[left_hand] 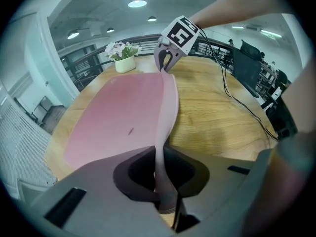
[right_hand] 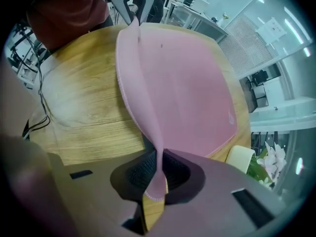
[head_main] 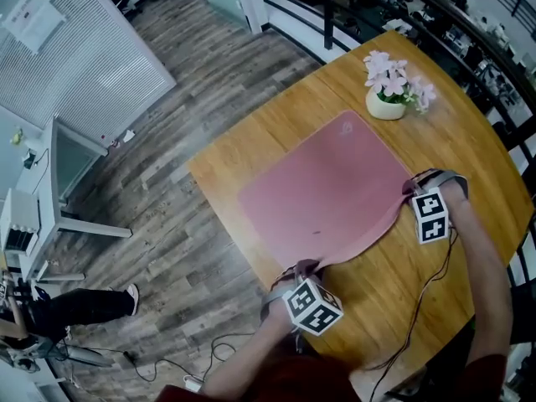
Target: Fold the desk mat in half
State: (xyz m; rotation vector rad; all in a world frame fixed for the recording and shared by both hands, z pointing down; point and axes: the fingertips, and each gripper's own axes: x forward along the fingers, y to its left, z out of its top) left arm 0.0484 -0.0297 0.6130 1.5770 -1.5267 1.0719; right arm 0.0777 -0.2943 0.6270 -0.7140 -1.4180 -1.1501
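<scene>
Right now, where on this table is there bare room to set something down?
Bare wood lies on the near side of the desk mat, between the left gripper and right gripper, both shut on its lifted edge. More bare table lies right of the flower pot. Crowded: where mat meets pot.
</scene>
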